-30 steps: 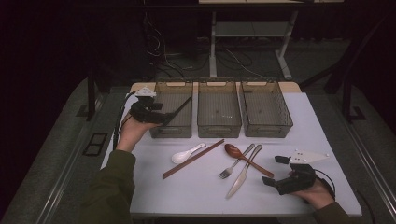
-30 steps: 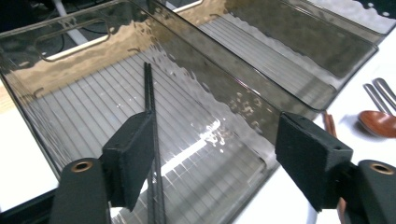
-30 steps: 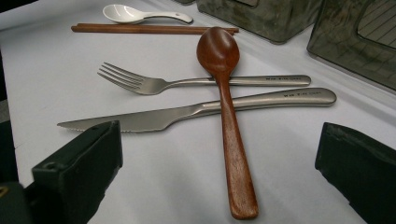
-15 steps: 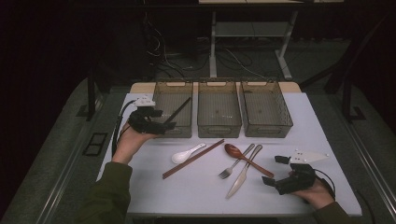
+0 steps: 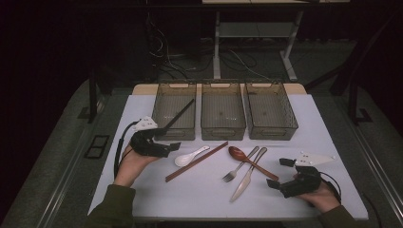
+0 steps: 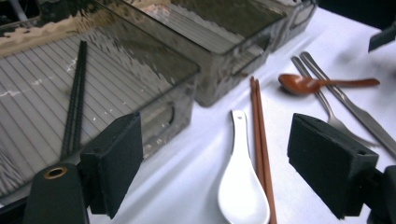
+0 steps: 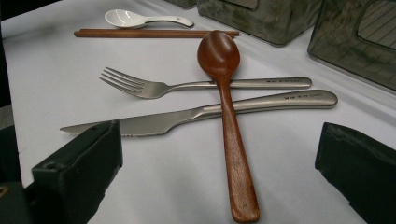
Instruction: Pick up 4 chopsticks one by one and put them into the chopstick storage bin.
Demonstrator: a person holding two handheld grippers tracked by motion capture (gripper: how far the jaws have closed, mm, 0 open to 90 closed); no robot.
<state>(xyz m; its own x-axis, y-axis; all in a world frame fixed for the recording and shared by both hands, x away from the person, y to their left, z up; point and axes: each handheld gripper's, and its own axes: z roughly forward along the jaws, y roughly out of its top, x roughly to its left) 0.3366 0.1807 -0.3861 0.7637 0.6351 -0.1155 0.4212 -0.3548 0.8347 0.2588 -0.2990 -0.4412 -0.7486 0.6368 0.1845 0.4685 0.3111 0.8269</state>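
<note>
White worktop point(image 5: 328, 133) under dim light carries the white ceramic spoon point(image 6: 243, 186), near-left, touching the brown chopsticks point(image 6: 260, 140). Around it the left gripper point(image 6: 224, 163) hangs, its fingers just spread wide and empty. Black chopsticks point(image 5: 179, 114) already lie in the left bin point(image 5: 161, 95); judging so, the spoon comes next, needing a descent and squeeze. Right gripper point(image 7: 219, 177) rests agape, empty, near the wooden spoon point(image 7: 224, 93). The far floor is too dark to read.

White spoon point(image 6: 243, 186) beside brown chopsticks point(image 6: 259, 140)
</note>
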